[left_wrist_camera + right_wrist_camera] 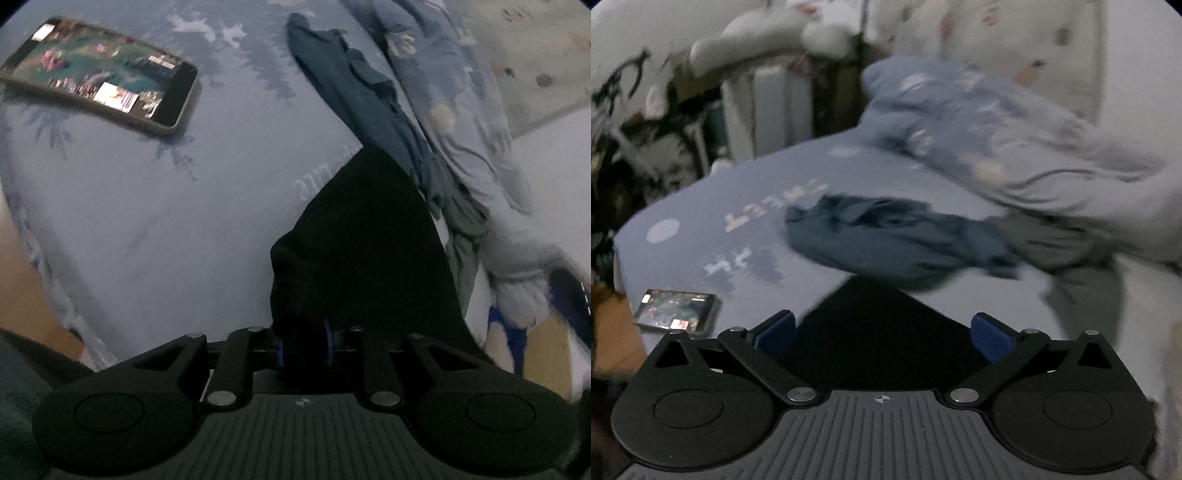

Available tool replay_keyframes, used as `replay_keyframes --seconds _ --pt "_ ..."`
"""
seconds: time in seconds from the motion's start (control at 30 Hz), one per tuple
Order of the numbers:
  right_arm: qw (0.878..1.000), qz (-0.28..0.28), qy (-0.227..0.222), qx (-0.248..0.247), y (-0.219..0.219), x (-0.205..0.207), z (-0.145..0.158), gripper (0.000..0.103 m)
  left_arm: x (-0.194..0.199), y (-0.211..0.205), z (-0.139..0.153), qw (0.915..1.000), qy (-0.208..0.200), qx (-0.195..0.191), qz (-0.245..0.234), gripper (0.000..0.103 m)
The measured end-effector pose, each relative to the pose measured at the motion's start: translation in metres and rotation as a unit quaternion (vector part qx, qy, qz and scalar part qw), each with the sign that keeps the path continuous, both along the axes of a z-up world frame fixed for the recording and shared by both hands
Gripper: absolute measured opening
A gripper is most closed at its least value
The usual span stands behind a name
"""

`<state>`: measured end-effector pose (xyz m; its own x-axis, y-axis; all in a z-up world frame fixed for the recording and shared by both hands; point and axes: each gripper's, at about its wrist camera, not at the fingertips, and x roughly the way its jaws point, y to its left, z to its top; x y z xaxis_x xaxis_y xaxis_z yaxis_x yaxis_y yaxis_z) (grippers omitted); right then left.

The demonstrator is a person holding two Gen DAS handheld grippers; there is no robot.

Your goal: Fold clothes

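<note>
A black garment [362, 236] lies on the light blue bedsheet [147, 229]. One end of it is bunched between the blue pads [328, 341] of my left gripper [303, 343], which is shut on it. In the right wrist view the same black garment [879, 332] shows as a dark triangle between the wide-apart blue pads [991, 336] of my right gripper [882, 332]. That gripper is open and its pads do not press on the cloth. A crumpled dark blue garment [886, 236] lies just beyond, also seen in the left wrist view [343, 96]. A grey garment [1071, 247] lies beside it.
A phone [99, 79] with a lit screen lies on the sheet at the left, and it also shows in the right wrist view [676, 310]. A patterned light blue blanket [997, 129] is heaped to the right. The bed's edge and wooden floor [22, 280] are at the left.
</note>
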<state>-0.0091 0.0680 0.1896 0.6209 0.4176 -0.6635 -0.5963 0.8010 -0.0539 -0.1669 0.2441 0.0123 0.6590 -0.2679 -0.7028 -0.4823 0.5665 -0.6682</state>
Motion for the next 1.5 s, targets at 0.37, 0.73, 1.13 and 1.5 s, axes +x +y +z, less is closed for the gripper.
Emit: replay_keyframes --seconds 0.37,0.73,1.13,1.5 --pt "0.984 -0.129 0.098 -0.078 0.125 0.078 -0.114 0.101 -0.007 -0.003 -0.001 0.9987 -0.025 0.036 -0.025 0.018" --pt "0.978 -0.177 0.057 -0.091 0.117 0.072 -0.138 0.043 -0.010 -0.003 0.004 0.9977 -0.044 0.037 -0.036 0.017" --pt "0.989 -0.118 0.070 0.046 0.028 0.061 -0.054 0.010 -0.019 -0.047 0.063 0.9832 -0.154 0.036 -0.091 0.016" --pt "0.988 -0.094 0.031 0.116 -0.115 0.043 0.027 0.010 -0.011 -0.146 0.103 0.9494 -0.229 0.076 -0.201 0.016"
